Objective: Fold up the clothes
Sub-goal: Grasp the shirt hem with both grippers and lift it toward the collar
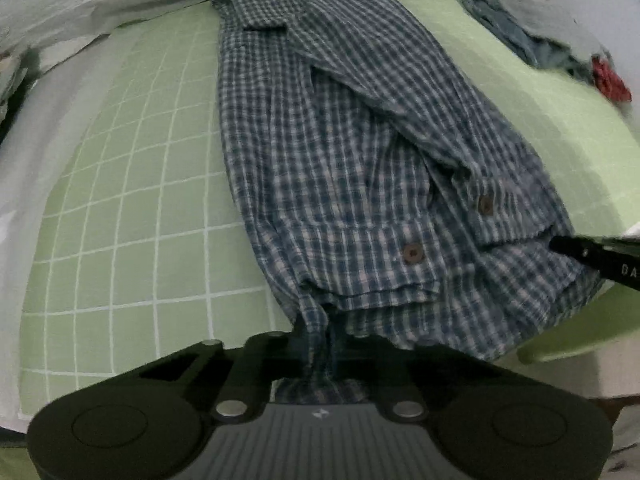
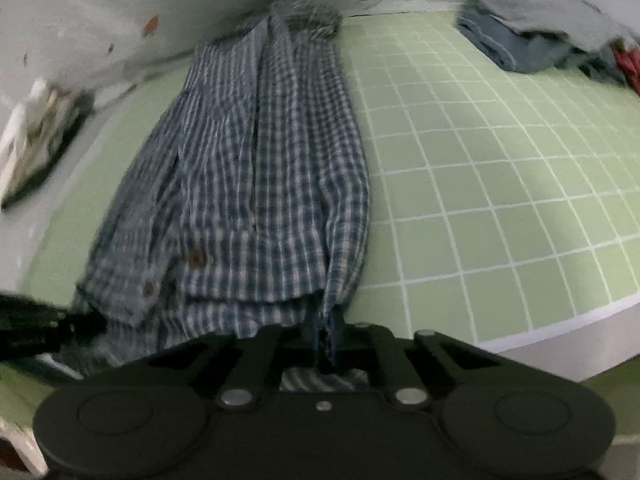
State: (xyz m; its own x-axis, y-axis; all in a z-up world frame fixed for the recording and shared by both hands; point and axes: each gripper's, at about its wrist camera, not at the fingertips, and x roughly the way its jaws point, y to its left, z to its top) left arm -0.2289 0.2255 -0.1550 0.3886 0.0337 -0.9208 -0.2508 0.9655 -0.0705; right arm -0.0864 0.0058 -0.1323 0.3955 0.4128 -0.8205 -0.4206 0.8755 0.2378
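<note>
Both jaws are clenched on the near hem of the blue-and-white checked button shirt (image 1: 352, 168), your left gripper (image 1: 320, 344) on one corner and your right gripper (image 2: 326, 340) on the other. The shirt lies long and narrow on the green squared bed sheet (image 2: 480, 184). You hold both corners so the hem stays straight, likely to fold it up toward the collar.

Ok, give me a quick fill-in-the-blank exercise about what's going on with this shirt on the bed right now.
1. Both the left gripper and the right gripper are shut on the hem of the ____ shirt.
2. The shirt lies on a ____ sheet with a white grid.
3. The two round buttons near the hem are ____ in colour.
4. A pile of other clothes sits at the sheet's far ____ corner.

Missing words: checked; green; brown; right
</note>
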